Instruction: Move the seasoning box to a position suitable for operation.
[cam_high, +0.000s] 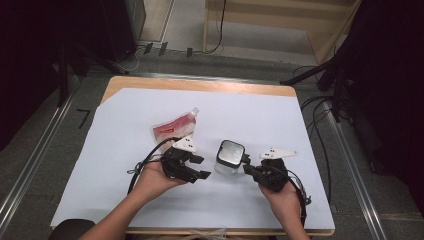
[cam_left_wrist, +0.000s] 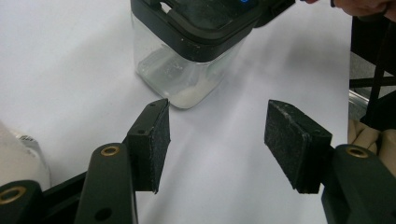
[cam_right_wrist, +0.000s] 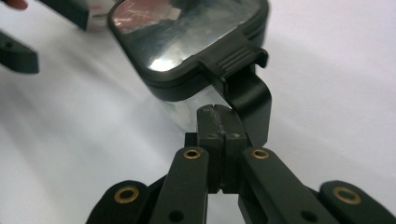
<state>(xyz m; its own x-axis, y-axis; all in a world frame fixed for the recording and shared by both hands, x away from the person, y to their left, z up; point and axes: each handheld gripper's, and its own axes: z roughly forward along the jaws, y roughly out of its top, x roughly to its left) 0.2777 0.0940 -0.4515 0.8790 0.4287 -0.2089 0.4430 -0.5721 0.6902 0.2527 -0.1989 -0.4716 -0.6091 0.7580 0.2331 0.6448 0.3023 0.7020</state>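
Where the white sheet (cam_high: 150, 190) covers the table, a square clear-walled container (cam_high: 226, 167) stands near its middle, between the two grippers. Its body is transparent with rounded corners; a thin layer of white powder lies on its floor. A black-rimmed lid (cam_right_wrist: 187, 42) with a glossy reflective panel caps it, and a ribbed black latch tab (cam_right_wrist: 236, 60) hangs over one edge. The right gripper (cam_right_wrist: 219, 114) is clenched with its pads pressed together, tips just beside the latch, nothing visibly between them. The left gripper (cam_left_wrist: 217, 137) is released, pads apart, container ahead of them. A red-and-white pouch (cam_high: 175, 127) lies behind the left gripper.
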